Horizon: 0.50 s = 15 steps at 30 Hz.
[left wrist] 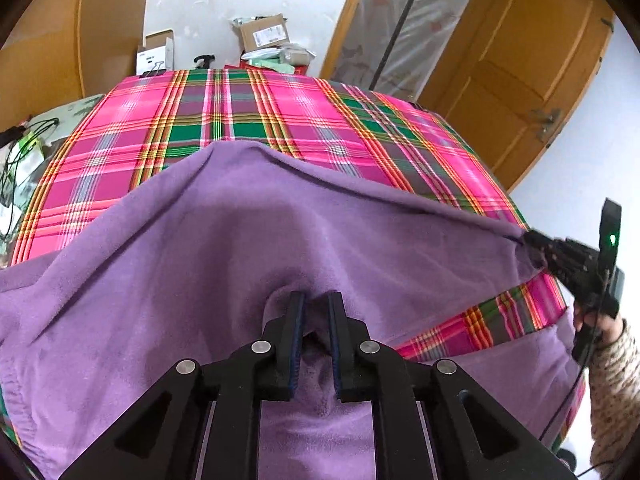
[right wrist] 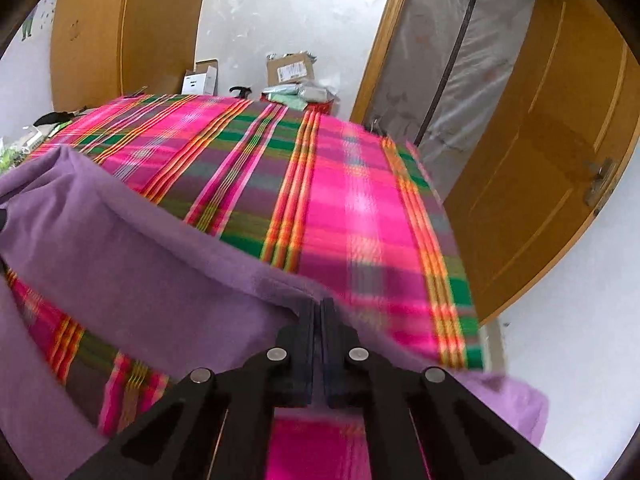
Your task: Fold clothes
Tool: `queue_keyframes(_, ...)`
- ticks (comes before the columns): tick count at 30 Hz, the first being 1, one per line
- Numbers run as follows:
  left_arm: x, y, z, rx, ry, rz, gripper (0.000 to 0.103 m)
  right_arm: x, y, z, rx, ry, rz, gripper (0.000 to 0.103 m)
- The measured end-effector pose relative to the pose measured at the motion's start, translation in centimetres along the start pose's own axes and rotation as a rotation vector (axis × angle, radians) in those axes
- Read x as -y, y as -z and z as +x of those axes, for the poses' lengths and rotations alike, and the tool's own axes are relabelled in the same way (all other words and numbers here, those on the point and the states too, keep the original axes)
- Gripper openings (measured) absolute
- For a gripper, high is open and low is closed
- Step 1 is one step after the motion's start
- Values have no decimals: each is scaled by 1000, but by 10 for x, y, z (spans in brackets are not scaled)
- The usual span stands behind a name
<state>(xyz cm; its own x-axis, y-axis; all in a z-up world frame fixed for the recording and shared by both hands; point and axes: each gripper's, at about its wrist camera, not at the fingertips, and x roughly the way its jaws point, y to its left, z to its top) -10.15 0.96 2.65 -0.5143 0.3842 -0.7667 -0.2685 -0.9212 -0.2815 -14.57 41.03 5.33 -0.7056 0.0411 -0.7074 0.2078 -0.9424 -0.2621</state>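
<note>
Left gripper [left wrist: 316,300] and right gripper [right wrist: 319,306], angled downward, each pinch purple cloth [left wrist: 224,232]

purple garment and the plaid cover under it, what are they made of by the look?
Purple garment: likely fleece or brushed knit; matte, fuzzy nap, soft rounded folds. Plaid cover: looks like thin woven cotton or a blend; crisp yarn-dyed stripes, lies flat, slight sheen. Neither is certain from the look alone.

Ahead of you the plaid cloth [left wrist: 280,120] on the table lies bare, free room to its far edge. Cardboard boxes [left wrist: 264,32] crowd that far edge. Cables [left wrist: 24,152] clutter the left side. The wooden door [right wrist: 540,160] stands close on the right.
</note>
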Motion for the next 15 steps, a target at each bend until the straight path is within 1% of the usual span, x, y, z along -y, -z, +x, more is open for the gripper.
queue_keyframes(3, 1, -1, 1, -2, -1, 0, 12, 4, -15, 14, 3, 31, -10, 3)
queue_keyframes(8, 0, -1, 1, -4, 0, -5, 12, 3, -33, 41, -18, 50, -30, 3)
queue_keyframes(14, -2, 0, 2, -8, 2, -13, 12, 4, -42, 62, -31, 71, -55, 3)
queue_keyframes(15, -2, 0, 2, -9, 2, -17, 12, 4, -43, 64, -26, 86, -65, 3)
